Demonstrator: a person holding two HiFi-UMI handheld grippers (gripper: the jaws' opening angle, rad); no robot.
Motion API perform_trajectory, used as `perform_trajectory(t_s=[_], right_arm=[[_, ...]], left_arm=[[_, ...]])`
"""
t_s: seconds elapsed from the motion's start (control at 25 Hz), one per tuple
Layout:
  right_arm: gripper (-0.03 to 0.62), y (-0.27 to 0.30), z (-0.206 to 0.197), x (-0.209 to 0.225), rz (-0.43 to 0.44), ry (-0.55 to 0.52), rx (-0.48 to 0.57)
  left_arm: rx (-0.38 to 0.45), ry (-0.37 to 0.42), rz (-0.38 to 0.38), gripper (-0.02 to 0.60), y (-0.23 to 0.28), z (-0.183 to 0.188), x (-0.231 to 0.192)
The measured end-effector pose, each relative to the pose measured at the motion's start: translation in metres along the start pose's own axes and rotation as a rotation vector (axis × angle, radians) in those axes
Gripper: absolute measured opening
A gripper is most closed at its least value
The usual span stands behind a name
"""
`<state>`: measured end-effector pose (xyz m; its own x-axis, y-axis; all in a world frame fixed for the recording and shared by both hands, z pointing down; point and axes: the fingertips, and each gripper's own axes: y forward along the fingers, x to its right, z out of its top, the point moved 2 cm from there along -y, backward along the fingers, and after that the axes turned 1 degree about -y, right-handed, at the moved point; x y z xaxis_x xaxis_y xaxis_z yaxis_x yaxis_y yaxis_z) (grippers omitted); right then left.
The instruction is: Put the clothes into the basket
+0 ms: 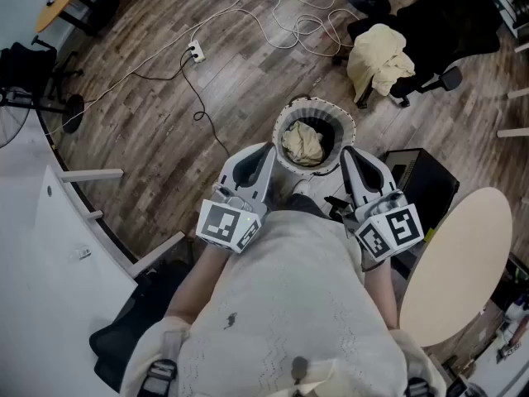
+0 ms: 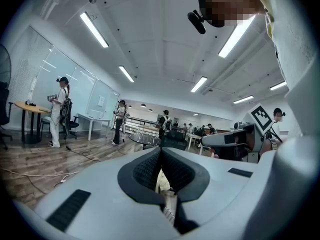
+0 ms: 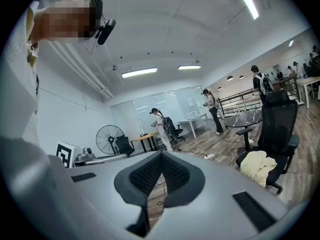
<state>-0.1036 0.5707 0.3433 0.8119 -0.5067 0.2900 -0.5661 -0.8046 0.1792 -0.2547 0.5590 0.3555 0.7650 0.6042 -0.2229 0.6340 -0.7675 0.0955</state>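
On the wooden floor in front of me stands a white ribbed basket with a cream cloth bunched inside it. A second cream cloth lies draped over a black office chair farther off to the right. My left gripper is held level just left of the basket, its jaws shut with nothing between them. My right gripper sits just right of the basket, also shut and empty. Both are raised in front of my body, apart from the clothes.
White cables and power strips trail across the floor beyond the basket. A black box and a round beige table stand at my right, a white desk and a fan at my left. Several people stand in the background.
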Motion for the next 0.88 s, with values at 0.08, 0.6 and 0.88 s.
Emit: perform_trajectory(t_s=[0.08,0.6,0.88], right_arm=[[0.006,0.0,0.001,0.003,0.0,0.002,-0.001],[0.006,0.001,-0.008,-0.006,0.038,-0.002,-0.03],[0.008,0.025,-0.013,-0.019,0.083,-0.034,-0.058]], left_arm=[[-0.002,0.0,-0.002,0.02,0.003,0.0,0.001],[0.01,-0.014,0.045,0.02,-0.009,-0.003,-0.001],[0.017,-0.026,0.122,0.02,-0.029,-0.004,-0.024]])
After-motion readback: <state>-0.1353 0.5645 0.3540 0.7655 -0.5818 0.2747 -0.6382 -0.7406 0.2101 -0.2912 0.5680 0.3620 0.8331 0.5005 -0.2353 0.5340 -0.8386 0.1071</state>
